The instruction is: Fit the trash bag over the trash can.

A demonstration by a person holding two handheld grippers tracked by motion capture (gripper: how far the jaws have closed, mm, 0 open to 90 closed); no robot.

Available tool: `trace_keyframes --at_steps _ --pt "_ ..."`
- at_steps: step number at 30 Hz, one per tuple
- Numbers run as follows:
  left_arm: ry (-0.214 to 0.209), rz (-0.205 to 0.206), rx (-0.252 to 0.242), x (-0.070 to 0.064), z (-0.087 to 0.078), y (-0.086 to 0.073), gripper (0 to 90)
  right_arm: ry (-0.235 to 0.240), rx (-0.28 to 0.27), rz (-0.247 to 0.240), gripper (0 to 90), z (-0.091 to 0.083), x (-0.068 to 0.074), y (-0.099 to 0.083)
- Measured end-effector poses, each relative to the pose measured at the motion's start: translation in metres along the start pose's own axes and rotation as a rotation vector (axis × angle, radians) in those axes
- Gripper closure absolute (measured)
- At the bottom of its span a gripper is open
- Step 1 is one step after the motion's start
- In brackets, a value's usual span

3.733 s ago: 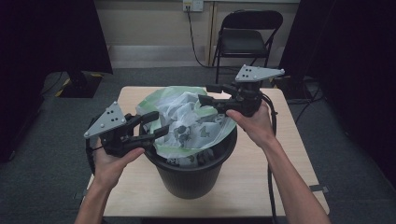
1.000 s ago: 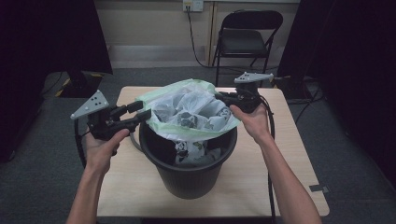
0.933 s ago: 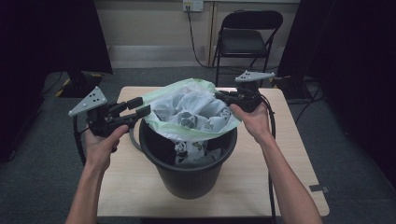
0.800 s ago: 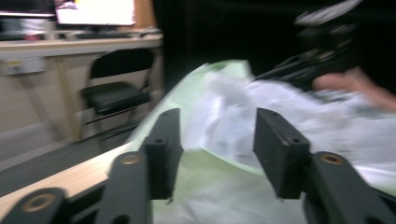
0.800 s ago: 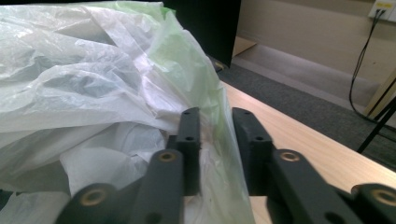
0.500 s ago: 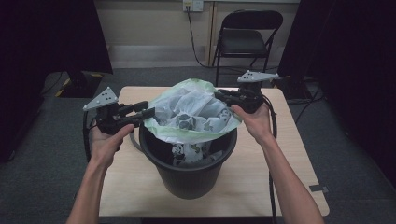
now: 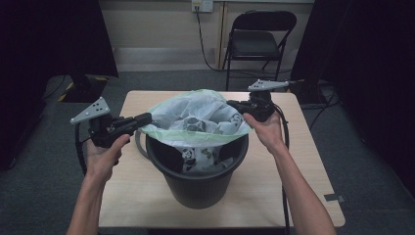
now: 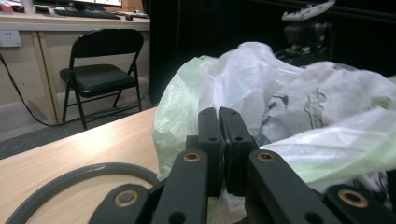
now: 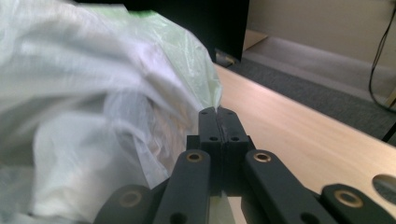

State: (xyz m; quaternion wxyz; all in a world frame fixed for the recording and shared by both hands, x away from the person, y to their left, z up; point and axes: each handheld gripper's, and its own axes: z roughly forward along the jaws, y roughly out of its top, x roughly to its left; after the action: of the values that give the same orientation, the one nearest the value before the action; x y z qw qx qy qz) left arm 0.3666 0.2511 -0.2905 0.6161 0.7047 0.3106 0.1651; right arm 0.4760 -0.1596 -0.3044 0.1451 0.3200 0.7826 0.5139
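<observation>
Pale green plastic, the bag [image 7: 195, 117] is stretched across the mouth of the black bin [image 7: 198, 171], its middle sagging inside. The left tongs [image 7: 147, 117] are clamped on the bag's left edge, just outside the rim, jaws pressed together on the film. The right tongs [image 7: 234, 104] are clamped on the far right edge. The bin stands mid-surface [image 7: 303, 147], its grey handle [image 8: 70, 175] lying outward. A folding chair [image 7: 259, 41] stands beyond.

Black folding chair [image 7: 262, 36], grey carpet [image 7: 44, 161]
</observation>
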Motion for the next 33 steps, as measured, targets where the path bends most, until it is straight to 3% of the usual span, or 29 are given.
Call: trace_keyframes --at_steps 7,10,14,18,21,23,29,32,33 --pt "-0.004 0.005 -0.003 -0.005 -0.005 -0.002 88.5 0.042 0.045 0.011 90.0 0.013 0.001 -0.015" --pt "-0.004 0.007 0.010 -0.008 -0.008 -0.001 88.2 -0.024 0.038 -0.002 76.2 0.007 0.001 -0.011" --pt "-0.032 0.014 0.011 -0.014 -0.013 0.001 86.1 -0.078 -0.033 0.022 65.2 -0.009 -0.002 -0.001" --pt "-0.047 0.050 -0.025 -0.019 -0.015 0.009 71.9 -0.060 -0.088 0.002 62.9 -0.025 0.005 0.010" --pt "-0.058 0.045 -0.057 -0.017 -0.010 0.020 63.2 -0.039 -0.094 -0.026 64.5 -0.030 0.015 0.014" --pt "-0.044 0.055 -0.057 -0.014 -0.004 0.027 62.6 -0.067 -0.091 -0.042 66.5 -0.031 0.021 0.015" --pt "-0.048 0.079 0.027 -0.011 0.020 0.028 54.6 -0.053 -0.127 -0.034 62.6 -0.038 0.020 0.017" --pt "0.021 0.084 0.055 -0.012 0.019 0.022 64.6 -0.038 -0.137 -0.041 59.5 -0.044 0.024 0.018" --pt "0.002 0.072 0.046 -0.011 0.017 0.020 69.5 -0.033 -0.140 -0.040 58.3 -0.046 0.026 0.018"
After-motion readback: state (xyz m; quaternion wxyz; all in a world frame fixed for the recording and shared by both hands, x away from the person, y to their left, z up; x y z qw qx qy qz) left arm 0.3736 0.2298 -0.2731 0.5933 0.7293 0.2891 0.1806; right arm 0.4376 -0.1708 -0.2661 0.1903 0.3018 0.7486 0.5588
